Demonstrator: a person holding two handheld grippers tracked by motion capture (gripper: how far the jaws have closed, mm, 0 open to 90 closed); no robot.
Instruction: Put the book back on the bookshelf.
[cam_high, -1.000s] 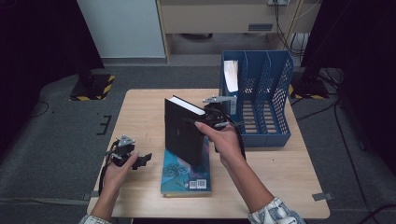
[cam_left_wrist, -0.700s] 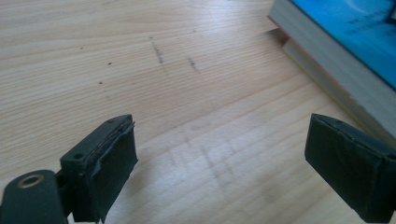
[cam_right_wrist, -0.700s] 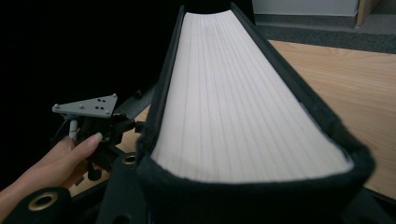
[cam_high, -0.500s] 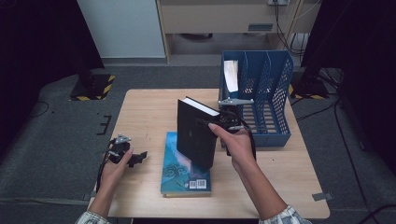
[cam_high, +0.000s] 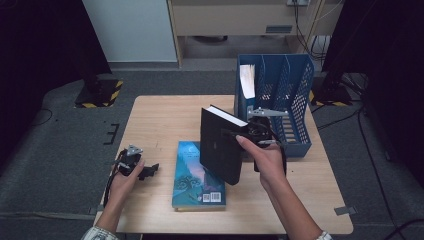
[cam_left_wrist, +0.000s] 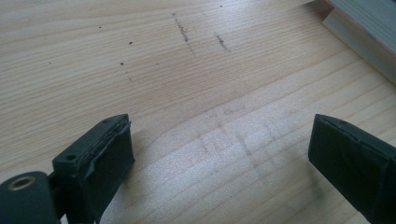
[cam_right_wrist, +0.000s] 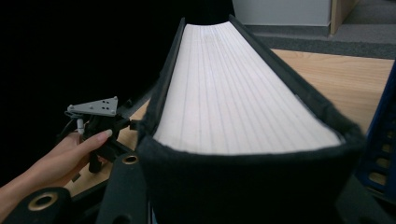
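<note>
Two books: right gripper (cam_high: 248, 134) clamps black book (cam_high: 220, 145) upright above table (cam_high: 160, 120); teal book (cam_high: 195, 175) flat. Left gripper (cam_high: 145, 171) wide, holding nothing.

Lab recording bay: black curtains (cam_high: 40, 55), floor cables (cam_high: 370, 150), hazard-striped stand feet (cam_high: 97, 95).

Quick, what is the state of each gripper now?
Left gripper: open, holding nothing, above the table.
Right gripper: closed on the black book, held upright.
</note>
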